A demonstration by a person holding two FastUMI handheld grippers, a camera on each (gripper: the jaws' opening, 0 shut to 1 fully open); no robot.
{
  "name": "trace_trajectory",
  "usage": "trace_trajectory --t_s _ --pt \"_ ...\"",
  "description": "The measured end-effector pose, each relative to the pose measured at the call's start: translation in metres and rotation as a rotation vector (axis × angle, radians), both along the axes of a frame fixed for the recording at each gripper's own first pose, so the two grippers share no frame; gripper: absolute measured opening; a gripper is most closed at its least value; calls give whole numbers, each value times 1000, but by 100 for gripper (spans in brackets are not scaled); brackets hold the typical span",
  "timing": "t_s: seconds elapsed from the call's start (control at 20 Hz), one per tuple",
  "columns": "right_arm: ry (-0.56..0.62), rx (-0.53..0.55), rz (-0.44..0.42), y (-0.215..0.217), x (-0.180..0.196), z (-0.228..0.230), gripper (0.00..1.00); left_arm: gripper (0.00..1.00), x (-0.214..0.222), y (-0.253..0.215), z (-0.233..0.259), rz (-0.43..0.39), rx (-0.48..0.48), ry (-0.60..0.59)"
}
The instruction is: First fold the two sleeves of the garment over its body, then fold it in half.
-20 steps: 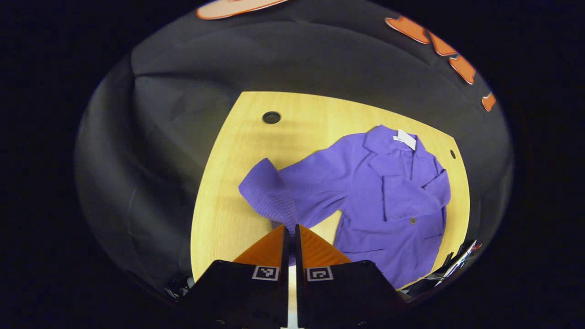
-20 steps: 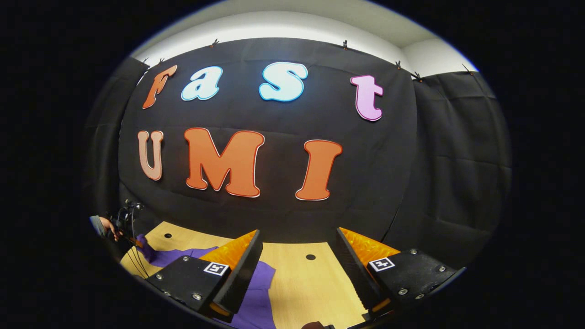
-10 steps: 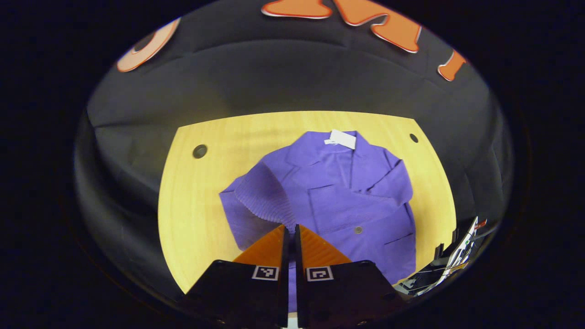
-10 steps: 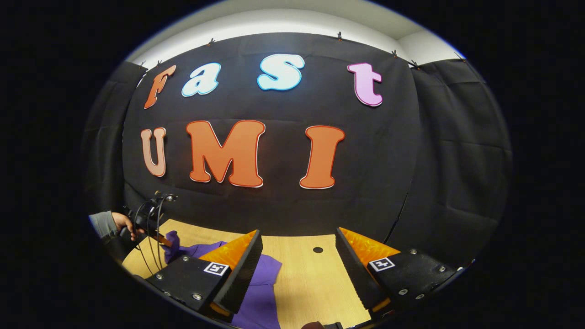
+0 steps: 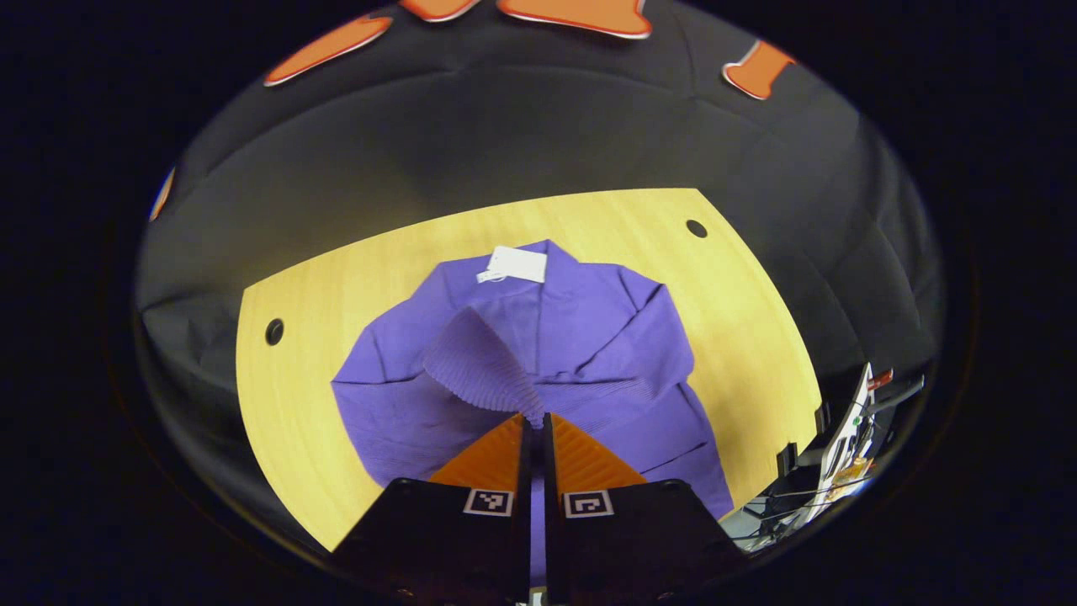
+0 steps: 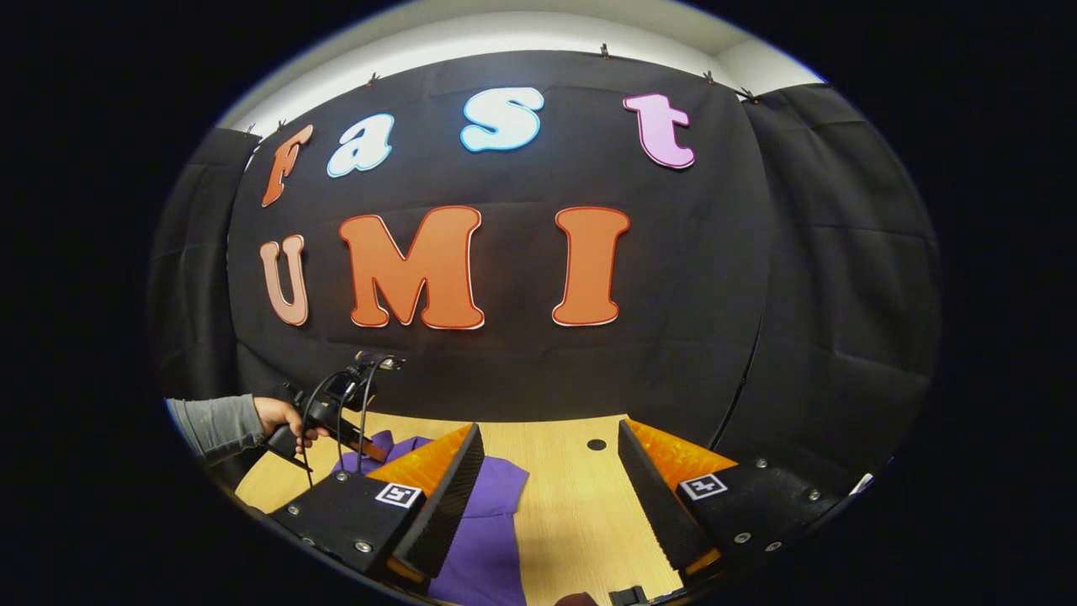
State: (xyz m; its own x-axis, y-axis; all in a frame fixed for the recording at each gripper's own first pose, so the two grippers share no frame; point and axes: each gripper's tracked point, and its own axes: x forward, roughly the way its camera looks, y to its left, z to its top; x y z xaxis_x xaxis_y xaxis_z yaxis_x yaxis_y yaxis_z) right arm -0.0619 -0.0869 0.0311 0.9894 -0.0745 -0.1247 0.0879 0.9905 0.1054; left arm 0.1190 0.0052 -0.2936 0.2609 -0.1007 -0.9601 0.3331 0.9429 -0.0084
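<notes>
The purple jacket (image 5: 538, 370) lies on the wooden table (image 5: 740, 286); its sleeve (image 5: 480, 366), out to the side a second ago, now hangs over the body, pinched in the closed left gripper (image 5: 535, 429). The right gripper (image 6: 547, 497) hovers open. Release looks next.

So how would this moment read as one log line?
left gripper: shut on purple ribbed sleeve, over jacket body | right gripper: open, idle | wooden table

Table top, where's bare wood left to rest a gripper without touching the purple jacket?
On the table, bare wood lies left of the jacket near the left hole, and right of it below the far hole. The middle is crowded: the left gripper holds a sleeve there.
</notes>
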Motion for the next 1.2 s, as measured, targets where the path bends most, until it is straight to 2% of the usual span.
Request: trace_trajectory --t_s 0.2,0.35,0.45,0.5,0.6,0.75,0.8,0.85,1.05,1.2 --pt "15 14 6 -5 0 -9 95 8 7 -46 -17 -68 -15 14" --pt "27 28 9 -7 0 -17 95 8 20 -72 -28 -105 -21 -18" --pt "39 28 10 -7 2 -22 95 14 23 -86 -30 -118 -43 -50" --pt "44 25 10 -7 3 -25 95 20 23 -87 -29 -122 -42 -71" --pt "54 26 16 -6 4 -29 95 51 20 -86 -23 -115 -34 -102" --pt "62 33 37 2 10 -31 95 88 8 -77 -5 -84 -37 -146" --pt "64 30 47 5 13 -33 95 92 2 -72 2 -72 -41 -165" --pt "68 26 53 8 14 -35 95 89 -2 -67 11 -61 -44 -186" --pt "80 19 91 24 23 -42 95 92 -22 -40 56 -14 -47 -306" --pt "84 13 126 39 27 -48 95 92 -45 -22 95 -20 -48 -392"
